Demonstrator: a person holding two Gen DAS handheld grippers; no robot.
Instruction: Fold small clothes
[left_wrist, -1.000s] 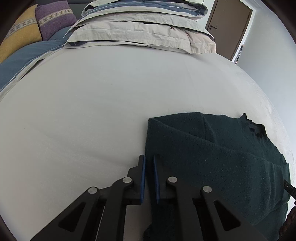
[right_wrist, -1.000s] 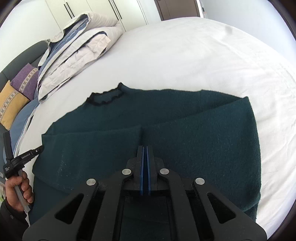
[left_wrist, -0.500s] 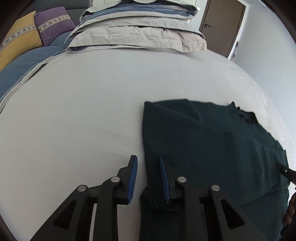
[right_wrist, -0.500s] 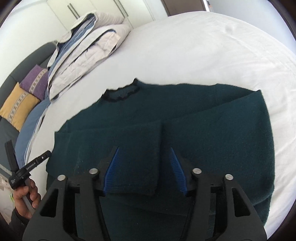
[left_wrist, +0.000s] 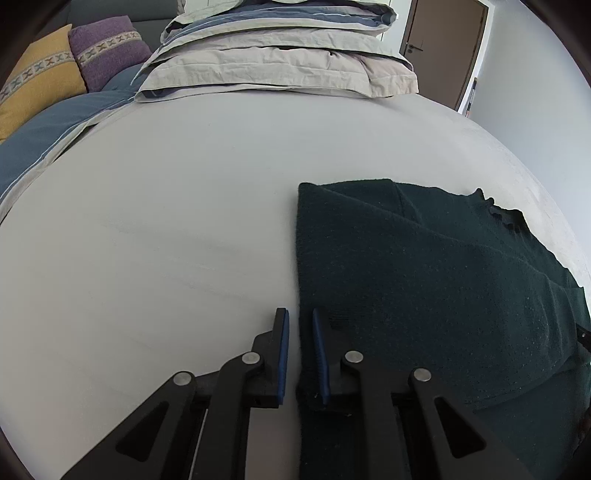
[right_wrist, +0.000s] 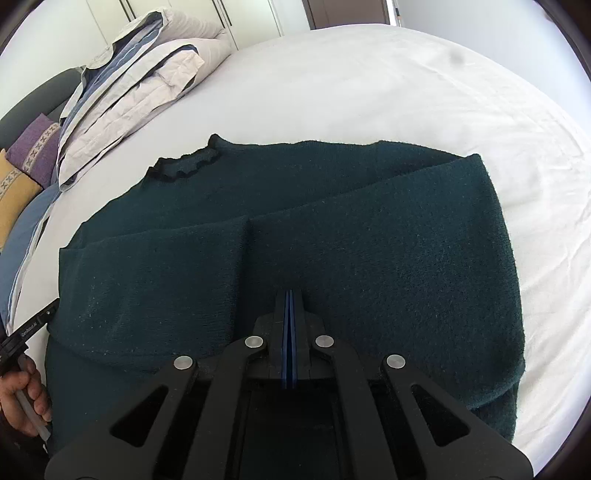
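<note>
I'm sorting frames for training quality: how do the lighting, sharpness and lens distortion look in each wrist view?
Left wrist view: dimmer and greyish, the dark green sweater nearly featureless, the white bed sheet bulging with fisheye curvature, dark corner vignette. Right wrist view: brighter, the sheet close to blown out at right, the knit texture sharp, a small dark smudge near the top, the same barrel distortion. No motion blur in either.

Folded duvet (left_wrist: 280, 62) on white bed (left_wrist: 166, 221); purple cushion (left_wrist: 107, 51), yellow cushion (left_wrist: 37, 85); brown door (left_wrist: 443, 40).
</note>
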